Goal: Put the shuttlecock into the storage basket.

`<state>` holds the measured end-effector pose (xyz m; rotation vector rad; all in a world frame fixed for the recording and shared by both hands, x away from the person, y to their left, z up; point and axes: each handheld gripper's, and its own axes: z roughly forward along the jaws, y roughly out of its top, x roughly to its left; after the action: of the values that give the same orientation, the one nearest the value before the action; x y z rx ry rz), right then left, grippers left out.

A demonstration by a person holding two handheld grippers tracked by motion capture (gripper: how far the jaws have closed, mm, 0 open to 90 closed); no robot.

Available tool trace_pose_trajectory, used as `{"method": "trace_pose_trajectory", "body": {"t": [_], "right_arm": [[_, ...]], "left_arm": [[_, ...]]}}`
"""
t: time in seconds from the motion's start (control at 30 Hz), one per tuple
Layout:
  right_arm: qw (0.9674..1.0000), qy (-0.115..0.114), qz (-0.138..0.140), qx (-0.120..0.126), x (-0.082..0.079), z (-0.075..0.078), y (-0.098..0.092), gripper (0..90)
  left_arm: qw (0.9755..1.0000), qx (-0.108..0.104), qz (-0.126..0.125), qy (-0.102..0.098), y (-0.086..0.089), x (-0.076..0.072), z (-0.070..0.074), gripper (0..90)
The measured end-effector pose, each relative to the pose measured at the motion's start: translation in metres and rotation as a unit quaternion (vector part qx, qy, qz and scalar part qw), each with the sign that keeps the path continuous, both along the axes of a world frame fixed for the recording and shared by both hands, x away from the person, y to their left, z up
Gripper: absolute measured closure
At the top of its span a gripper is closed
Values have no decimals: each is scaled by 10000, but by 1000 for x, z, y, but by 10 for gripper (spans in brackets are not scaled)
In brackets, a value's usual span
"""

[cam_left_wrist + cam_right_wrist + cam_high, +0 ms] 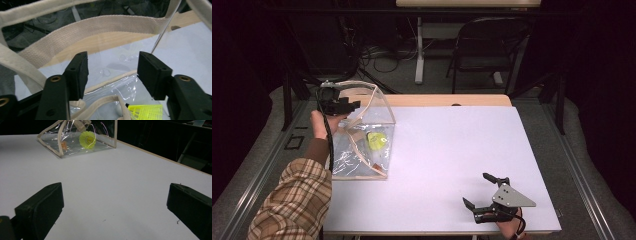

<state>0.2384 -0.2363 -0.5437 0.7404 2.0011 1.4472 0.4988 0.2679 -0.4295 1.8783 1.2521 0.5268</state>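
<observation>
Left jaws: your left gripper (112,72) stands with its two black pads parted about halfway, and nothing is pinched between them; the cream woven strap (100,27) of the bag arches just beyond and above the pads.
Left gripper, from above: your left gripper (343,106) hangs at the top rim of the bag, at the table's left side, with your plaid-sleeved forearm (294,200) coming in below it.
Bag: the clear plastic tote bag with cream fabric edging (362,132) stands on the table's left part, its mouth up and its sides crumpled; the right gripper view looks across the table at its clear side (75,142).
Inside the bag: a neon yellow-green shuttlecock (376,140) lies on the bag's bottom, seen through the clear wall; in the left gripper view its yellow mesh skirt (146,112) shows low, below the pads.
Right jaws: your right gripper (482,192) holds its black jaws spread wide over bare table, gripping nothing.
Right gripper, place: it rests at the near right corner of the white tabletop (452,150), well apart from the bag.
Beyond: a dark folding chair (489,45) stands behind the table's far wooden edge.
</observation>
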Motion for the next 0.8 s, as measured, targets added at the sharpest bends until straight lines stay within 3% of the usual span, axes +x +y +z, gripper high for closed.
{"method": "trace_pose_trajectory", "body": {"t": [0.17, 0.23, 0.47, 0.8], "right_arm": [[10000, 9, -2, -4, 0, 0, 0, 5], [10000, 7, -1, -4, 0, 0, 0, 5], [10000, -1, 4, 0, 1, -1, -1, 5], [10000, 30, 47, 32, 4, -2, -1, 6]], "left_arm": [[9999, 33, 84, -111, 1, -7, 8, 295], [9998, 43, 93, -155, 1, -9, 10, 283], [9994, 56, -4, -333, -2, -22, 21, 160], [9981, 99, -149, -591, -9, -40, 35, 53]]}}
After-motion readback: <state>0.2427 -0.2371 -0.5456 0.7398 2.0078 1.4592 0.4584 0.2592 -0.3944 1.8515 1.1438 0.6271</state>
